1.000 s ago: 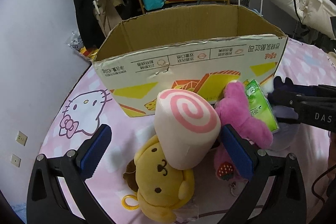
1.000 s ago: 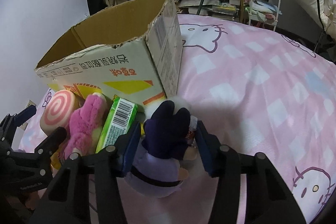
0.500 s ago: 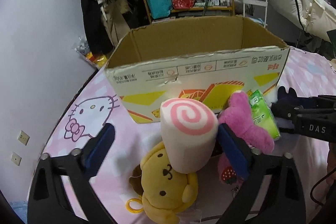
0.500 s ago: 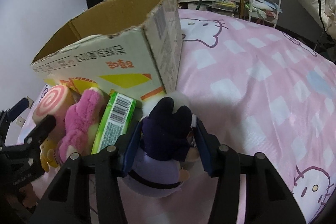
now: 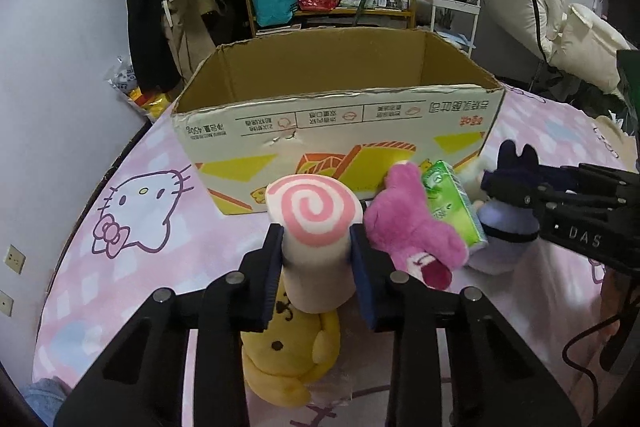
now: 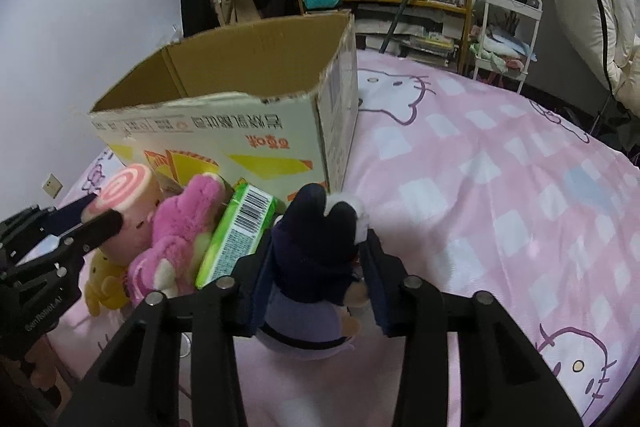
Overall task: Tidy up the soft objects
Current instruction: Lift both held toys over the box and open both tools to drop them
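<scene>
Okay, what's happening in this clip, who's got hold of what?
A person is tidying plush toys on a pink bed beside an open cardboard box. The left gripper is clamped on the pink-swirl roll plush; the right gripper is clamped on the dark navy plush. A yellow plush, pink plush and green pack lie outside the box.

Pink checks, pink swirl, yellow print.
Bed cover pink with white checks and outlined cat faces; roll plush white with pink spiral; carton brown with yellow and orange print; black grippers with blue pads.
</scene>
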The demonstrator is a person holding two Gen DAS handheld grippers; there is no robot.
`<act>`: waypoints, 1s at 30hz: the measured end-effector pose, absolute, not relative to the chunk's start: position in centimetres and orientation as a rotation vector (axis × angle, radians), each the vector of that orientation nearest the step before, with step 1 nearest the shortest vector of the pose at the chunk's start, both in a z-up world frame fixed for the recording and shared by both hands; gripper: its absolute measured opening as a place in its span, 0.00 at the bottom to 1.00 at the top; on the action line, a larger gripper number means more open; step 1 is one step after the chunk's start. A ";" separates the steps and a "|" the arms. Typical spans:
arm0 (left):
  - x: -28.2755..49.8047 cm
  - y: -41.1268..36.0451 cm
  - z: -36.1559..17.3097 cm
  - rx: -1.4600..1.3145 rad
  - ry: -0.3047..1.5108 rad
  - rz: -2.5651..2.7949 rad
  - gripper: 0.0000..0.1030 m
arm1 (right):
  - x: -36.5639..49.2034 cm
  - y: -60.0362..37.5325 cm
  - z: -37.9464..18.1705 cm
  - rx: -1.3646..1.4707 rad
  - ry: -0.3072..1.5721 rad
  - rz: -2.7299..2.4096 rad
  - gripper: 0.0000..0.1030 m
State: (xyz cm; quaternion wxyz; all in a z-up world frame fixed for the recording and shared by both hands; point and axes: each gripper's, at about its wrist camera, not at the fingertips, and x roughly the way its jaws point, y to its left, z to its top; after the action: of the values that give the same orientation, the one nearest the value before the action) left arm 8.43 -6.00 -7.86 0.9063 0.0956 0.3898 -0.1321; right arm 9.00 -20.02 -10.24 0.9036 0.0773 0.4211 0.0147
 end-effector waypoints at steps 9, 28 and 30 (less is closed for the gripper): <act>7.0 -5.8 -6.7 0.173 0.771 -0.287 0.30 | 7.5 -20.1 -8.1 0.141 0.778 0.000 0.39; 3.1 -3.1 -0.8 0.133 0.553 -0.245 0.29 | 2.8 -19.7 -1.5 0.104 0.492 -0.038 0.39; 2.6 -2.9 0.3 0.143 0.520 -0.236 0.29 | 2.5 -19.7 -0.5 0.111 0.468 -0.031 0.39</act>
State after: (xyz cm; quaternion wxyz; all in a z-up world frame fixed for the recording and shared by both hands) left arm 2.57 -2.92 0.27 0.9570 0.0705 0.2562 -0.1162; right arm 2.47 -19.71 -0.54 0.9711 0.0551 0.2317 -0.0154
